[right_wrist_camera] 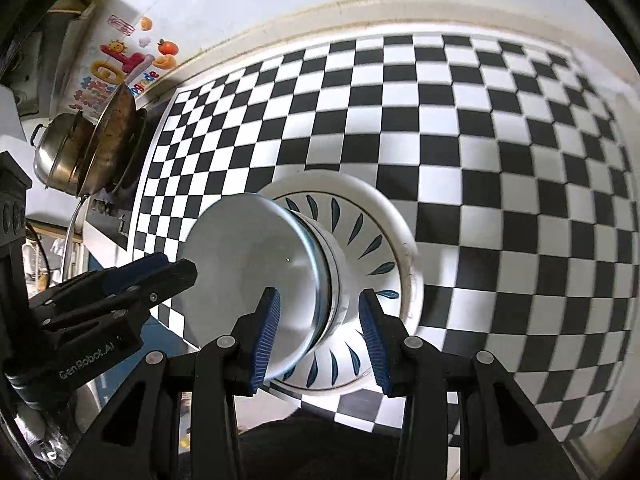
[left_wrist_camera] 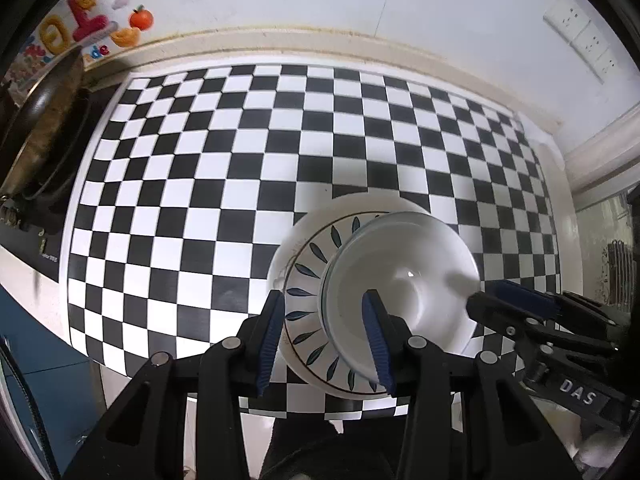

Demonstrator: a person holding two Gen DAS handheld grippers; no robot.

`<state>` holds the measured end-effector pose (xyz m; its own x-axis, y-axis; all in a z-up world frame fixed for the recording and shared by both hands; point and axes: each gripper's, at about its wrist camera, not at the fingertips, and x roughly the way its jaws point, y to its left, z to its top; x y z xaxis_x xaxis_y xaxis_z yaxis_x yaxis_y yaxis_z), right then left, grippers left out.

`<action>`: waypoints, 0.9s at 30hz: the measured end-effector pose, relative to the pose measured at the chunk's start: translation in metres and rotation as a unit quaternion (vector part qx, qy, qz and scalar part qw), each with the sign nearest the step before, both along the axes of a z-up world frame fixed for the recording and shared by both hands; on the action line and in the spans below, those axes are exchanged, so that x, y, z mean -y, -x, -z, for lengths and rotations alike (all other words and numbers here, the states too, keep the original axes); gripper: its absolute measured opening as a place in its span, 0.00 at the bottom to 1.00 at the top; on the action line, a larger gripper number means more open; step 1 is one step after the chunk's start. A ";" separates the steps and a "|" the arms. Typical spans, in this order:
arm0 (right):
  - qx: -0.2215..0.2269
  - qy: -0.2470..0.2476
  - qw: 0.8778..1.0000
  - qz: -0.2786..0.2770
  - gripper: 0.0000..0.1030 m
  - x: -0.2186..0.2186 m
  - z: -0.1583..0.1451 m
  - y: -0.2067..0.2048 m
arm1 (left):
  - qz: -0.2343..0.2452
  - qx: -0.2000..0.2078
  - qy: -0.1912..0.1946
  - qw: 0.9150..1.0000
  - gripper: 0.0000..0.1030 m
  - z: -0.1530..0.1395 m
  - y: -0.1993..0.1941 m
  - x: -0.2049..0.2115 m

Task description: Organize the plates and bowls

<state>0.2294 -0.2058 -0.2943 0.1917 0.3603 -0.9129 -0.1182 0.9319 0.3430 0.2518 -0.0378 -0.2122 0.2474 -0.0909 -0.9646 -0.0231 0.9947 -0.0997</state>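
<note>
A white bowl [left_wrist_camera: 404,280] with a pale blue rim sits on a leaf-patterned plate [left_wrist_camera: 308,268], which rests on a larger white plate [left_wrist_camera: 292,240] near the front edge of the checkered counter. My left gripper [left_wrist_camera: 326,340] is open, its fingers straddling the near-left rim of the bowl and patterned plate. My right gripper [right_wrist_camera: 320,336] is open, its fingers either side of the bowl's [right_wrist_camera: 256,272] rim above the patterned plate [right_wrist_camera: 360,240]. The right gripper [left_wrist_camera: 516,292] shows at the bowl's right side in the left wrist view; the left gripper [right_wrist_camera: 176,268] shows at its left side in the right wrist view.
The black-and-white checkered counter [left_wrist_camera: 280,140] stretches back to a white wall. A dark wok [left_wrist_camera: 44,120] and a steel pot [right_wrist_camera: 60,152] stand on a stove at the left. Wall sockets [left_wrist_camera: 580,36] are at the back right.
</note>
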 end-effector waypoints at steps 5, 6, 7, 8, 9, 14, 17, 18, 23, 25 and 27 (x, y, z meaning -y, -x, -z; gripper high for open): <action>0.033 0.027 0.999 0.009 0.70 -0.003 -0.031 0.019 | -0.007 0.041 -0.013 0.999 0.48 -0.018 0.014 -0.008; 0.039 0.033 0.999 0.011 0.77 -0.004 -0.036 0.022 | -0.006 0.048 -0.012 0.999 0.49 -0.022 0.016 -0.010; 0.044 0.039 0.998 0.016 0.79 -0.005 -0.041 0.025 | -0.007 0.054 -0.012 0.998 0.52 -0.026 0.018 -0.011; 0.050 0.045 0.997 0.021 0.80 -0.006 -0.046 0.028 | -0.007 0.060 -0.011 0.998 0.56 -0.029 0.021 -0.013; 0.056 0.049 0.997 0.027 0.82 -0.007 -0.050 0.032 | -0.005 0.067 -0.014 0.998 0.67 -0.034 0.024 -0.015; 0.093 0.068 0.991 0.064 0.85 -0.013 -0.073 0.057 | -0.007 0.108 -0.017 0.994 0.81 -0.059 0.041 -0.027; 0.116 0.076 0.987 0.076 0.86 -0.018 -0.088 0.074 | -0.006 0.134 -0.013 0.991 0.81 -0.078 0.054 -0.031; 0.122 0.079 0.986 0.078 0.87 -0.020 -0.094 0.079 | -0.005 0.145 -0.012 0.989 0.81 -0.086 0.060 -0.032; 0.168 0.088 0.978 0.090 0.88 -0.029 -0.132 0.121 | 0.006 0.186 -0.013 0.982 0.81 -0.122 0.094 -0.033; 0.189 0.092 0.973 0.094 0.89 -0.032 -0.151 0.142 | 0.006 0.196 -0.016 0.980 0.81 -0.133 0.107 -0.032; 0.205 0.093 0.969 0.099 0.89 -0.033 -0.165 0.160 | 0.007 0.206 -0.023 0.978 0.81 -0.146 0.125 -0.032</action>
<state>0.0693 -0.1733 -0.1291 0.6009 0.1159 -0.7909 -0.0223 0.9915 0.1283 0.1265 -0.0058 -0.0659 0.6155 -0.0557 -0.7862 0.0235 0.9984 -0.0523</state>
